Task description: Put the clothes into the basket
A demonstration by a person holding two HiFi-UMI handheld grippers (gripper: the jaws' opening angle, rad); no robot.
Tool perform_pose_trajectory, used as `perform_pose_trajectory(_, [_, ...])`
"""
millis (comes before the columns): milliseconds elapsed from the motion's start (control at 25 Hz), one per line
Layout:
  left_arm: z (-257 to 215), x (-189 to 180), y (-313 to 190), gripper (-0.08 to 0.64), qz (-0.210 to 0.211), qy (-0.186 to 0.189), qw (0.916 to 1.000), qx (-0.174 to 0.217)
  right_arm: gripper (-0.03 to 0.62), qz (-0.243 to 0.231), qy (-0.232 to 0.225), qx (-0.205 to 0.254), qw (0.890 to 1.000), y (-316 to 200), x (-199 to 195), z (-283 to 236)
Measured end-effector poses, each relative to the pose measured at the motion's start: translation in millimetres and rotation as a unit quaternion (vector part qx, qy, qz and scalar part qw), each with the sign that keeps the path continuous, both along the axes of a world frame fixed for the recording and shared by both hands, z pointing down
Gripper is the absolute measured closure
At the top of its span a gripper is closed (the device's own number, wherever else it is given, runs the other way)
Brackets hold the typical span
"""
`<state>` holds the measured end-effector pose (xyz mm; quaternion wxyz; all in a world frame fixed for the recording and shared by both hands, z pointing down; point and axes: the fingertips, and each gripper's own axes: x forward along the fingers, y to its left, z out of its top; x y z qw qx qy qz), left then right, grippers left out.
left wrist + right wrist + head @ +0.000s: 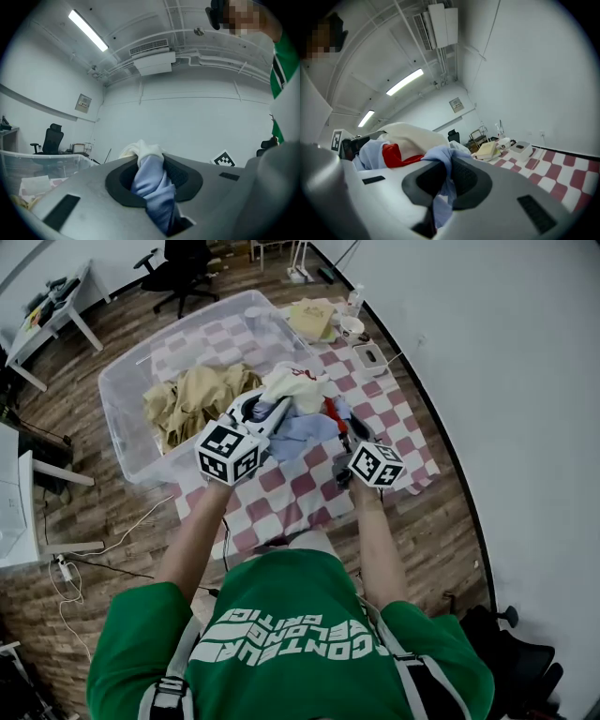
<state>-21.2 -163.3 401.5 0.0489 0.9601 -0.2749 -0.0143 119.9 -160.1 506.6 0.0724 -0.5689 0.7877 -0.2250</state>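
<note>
A clear plastic basket [122,427] stands on the checkered table [281,498] at the left, with tan clothes [192,395] inside. Just right of it a bundle of clothes is lifted above the table: a light blue garment [300,432], a cream one [295,385] on top and a red piece [333,413]. My left gripper [265,415] is shut on the blue garment [150,180], with cream cloth [143,150] bunched above its jaws. My right gripper [339,434] is shut on a fold of the same blue cloth [443,187]; the cream and red pieces [396,154] lie behind it.
At the table's far end lie a yellowish folded item [312,317], a white bowl [352,326] and a white box [370,357]. A white wall runs along the right. An office chair [183,268] and a desk [52,310] stand on the wooden floor beyond the basket.
</note>
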Motion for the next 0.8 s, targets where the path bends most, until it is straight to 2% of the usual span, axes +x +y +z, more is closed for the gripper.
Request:
perform_pose_trajectory(320, [-76.5,13.6,-30.2,0.486,0.009,0.006,0.9969,0.078,0.561,0.002,-0.001,0.081,0.997,-28.9,3.1,-94.0])
perform_pose_trajectory(800, [-168.1,-10.0,-86.5,0.486,-0.035,0.031,0.9880,0.147,0.560,-0.020,0.013,0.198,0.980,-73.9,-7.7,-227.1])
